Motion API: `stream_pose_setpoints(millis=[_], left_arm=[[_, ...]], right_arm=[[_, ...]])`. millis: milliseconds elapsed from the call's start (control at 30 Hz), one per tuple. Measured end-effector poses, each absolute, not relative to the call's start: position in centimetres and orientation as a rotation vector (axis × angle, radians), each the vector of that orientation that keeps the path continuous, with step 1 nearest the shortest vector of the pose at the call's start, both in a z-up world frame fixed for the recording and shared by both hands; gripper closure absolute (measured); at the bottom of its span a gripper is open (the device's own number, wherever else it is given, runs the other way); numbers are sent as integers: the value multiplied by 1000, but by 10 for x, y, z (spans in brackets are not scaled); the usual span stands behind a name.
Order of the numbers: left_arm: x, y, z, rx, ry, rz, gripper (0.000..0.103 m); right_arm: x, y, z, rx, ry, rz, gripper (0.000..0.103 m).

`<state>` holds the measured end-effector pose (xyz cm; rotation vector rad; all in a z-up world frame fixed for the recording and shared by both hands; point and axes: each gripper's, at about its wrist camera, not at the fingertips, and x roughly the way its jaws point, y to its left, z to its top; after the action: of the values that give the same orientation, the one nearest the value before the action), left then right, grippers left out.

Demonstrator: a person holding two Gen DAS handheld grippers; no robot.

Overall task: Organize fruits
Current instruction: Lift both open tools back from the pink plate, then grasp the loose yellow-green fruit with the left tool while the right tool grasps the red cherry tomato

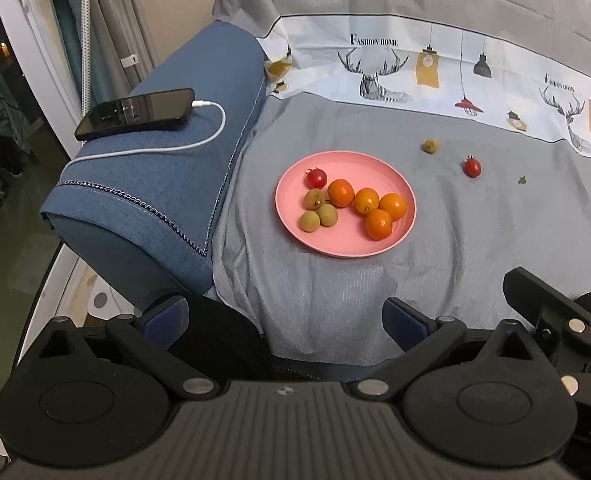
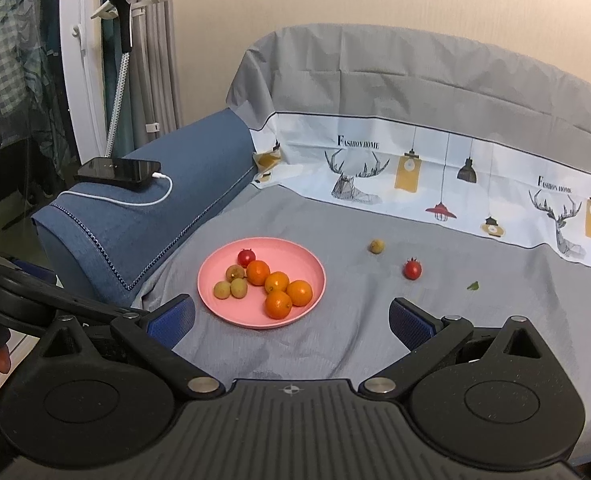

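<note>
A pink plate [image 1: 295,222] [image 2: 215,300] lies on the grey cloth and holds several small oranges [image 1: 379,223] [image 2: 278,304], three brown longans [image 1: 309,221] [image 2: 222,290] and one cherry tomato [image 1: 316,178] [image 2: 246,257]. Off the plate to its right lie a loose longan [image 1: 431,145] [image 2: 376,246] and a loose cherry tomato [image 1: 472,167] [image 2: 412,269]. My left gripper [image 1: 285,316] is open and empty, near the front edge, short of the plate. My right gripper [image 2: 291,318] is also open and empty, just in front of the plate.
A blue sofa arm [image 1: 167,184] [image 2: 147,216] rises left of the plate, with a black phone [image 1: 135,113] [image 2: 118,171] and its white cable on top. A small green leaf [image 1: 521,179] [image 2: 473,286] lies right of the loose tomato. A patterned cloth backrest [image 2: 415,168] borders the far side.
</note>
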<state>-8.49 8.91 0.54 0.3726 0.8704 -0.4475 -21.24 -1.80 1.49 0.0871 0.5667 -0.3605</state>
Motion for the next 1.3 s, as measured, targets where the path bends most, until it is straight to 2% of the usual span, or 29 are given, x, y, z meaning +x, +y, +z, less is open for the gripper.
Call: stream_pose_setpoints(millis=[367, 700, 1000, 1300], left_arm=[[-66, 72, -15, 415, 942, -446, 0], [-26, 23, -33, 472, 988, -455, 0], [43, -93, -50, 471, 958, -537, 0], [104, -224, -106, 507, 913, -647, 0]], right_arm=[[-198, -38, -5, 139, 624, -363, 1], [-176, -88, -39, 235, 683, -450, 1], [-137, -185, -83, 297, 682, -643, 1], [-67, -281, -152, 222, 643, -711, 1]])
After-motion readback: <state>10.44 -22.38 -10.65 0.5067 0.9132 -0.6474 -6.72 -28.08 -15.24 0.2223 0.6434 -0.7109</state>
